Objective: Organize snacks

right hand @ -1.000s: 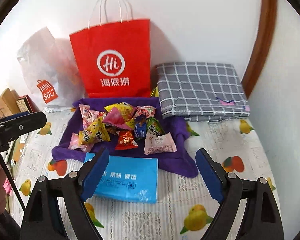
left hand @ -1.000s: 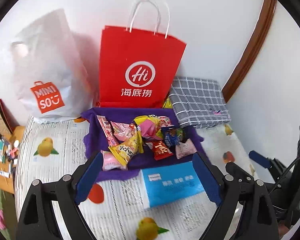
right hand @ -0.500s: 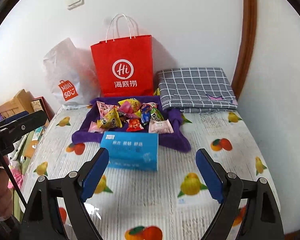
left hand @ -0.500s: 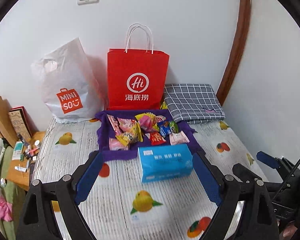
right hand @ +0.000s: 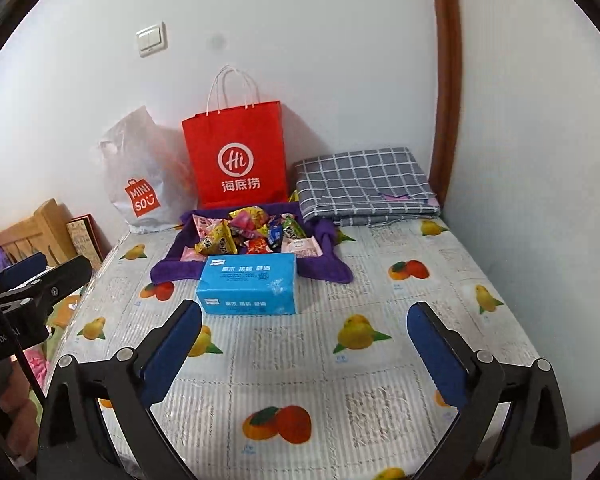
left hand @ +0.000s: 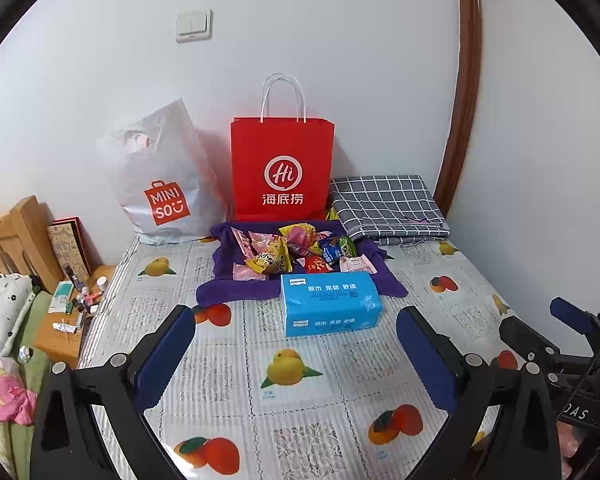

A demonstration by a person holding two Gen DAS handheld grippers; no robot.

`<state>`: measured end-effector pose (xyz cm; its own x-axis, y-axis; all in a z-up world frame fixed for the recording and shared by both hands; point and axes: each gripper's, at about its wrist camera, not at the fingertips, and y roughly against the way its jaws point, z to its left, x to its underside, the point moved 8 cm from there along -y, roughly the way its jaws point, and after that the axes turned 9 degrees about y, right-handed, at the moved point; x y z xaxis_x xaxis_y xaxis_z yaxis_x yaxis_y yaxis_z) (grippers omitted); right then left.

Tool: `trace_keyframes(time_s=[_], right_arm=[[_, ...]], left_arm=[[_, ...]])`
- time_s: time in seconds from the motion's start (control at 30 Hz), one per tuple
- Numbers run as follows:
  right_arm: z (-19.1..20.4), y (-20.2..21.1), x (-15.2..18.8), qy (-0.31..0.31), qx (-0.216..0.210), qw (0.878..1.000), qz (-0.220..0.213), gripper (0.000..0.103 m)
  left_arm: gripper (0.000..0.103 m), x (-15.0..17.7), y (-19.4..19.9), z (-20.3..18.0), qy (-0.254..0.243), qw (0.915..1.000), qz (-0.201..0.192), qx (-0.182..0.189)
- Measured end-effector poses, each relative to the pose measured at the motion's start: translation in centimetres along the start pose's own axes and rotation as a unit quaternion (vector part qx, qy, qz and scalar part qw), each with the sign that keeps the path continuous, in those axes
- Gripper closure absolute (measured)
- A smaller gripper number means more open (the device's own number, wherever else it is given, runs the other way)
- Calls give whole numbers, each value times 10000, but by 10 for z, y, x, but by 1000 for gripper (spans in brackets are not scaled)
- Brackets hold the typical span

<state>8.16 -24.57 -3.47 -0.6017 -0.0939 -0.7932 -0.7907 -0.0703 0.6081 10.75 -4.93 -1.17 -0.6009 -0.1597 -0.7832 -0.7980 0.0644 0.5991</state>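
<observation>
A heap of small bright snack packets [left hand: 294, 254] [right hand: 246, 234] lies on a purple cloth [left hand: 228, 286] [right hand: 168, 266] at the back of the bed. A blue tissue pack [left hand: 330, 304] [right hand: 248, 288] sits just in front of the cloth. Behind it a red paper bag [left hand: 282, 168] [right hand: 236, 160] and a white plastic bag [left hand: 162, 180] [right hand: 140, 176] lean on the wall. My left gripper [left hand: 296, 330] and right gripper [right hand: 304, 324] hover well short of the pack, jaws opening wide, nothing between them.
A folded grey checked cloth [left hand: 386, 208] [right hand: 366, 184] lies at the back right against the wall. The fruit-print bed cover [left hand: 308, 392] spreads under both grippers. A wooden headboard [left hand: 16, 236] and a cluttered bedside stand [left hand: 72, 320] are left of the bed.
Both grippers have pulled back from the snack pile, so the bags, cloth and tissue pack look smaller and more bed shows. Both pairs of jaws stand wider apart.
</observation>
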Motion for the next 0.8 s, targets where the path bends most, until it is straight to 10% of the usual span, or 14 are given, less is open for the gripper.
trace_keyframes(time_s=[0.8], right_arm=[[3,19,18,20,-1,9999,-106,2]], left_arm=[[1,15,15,0,-32,10000,-43,19]])
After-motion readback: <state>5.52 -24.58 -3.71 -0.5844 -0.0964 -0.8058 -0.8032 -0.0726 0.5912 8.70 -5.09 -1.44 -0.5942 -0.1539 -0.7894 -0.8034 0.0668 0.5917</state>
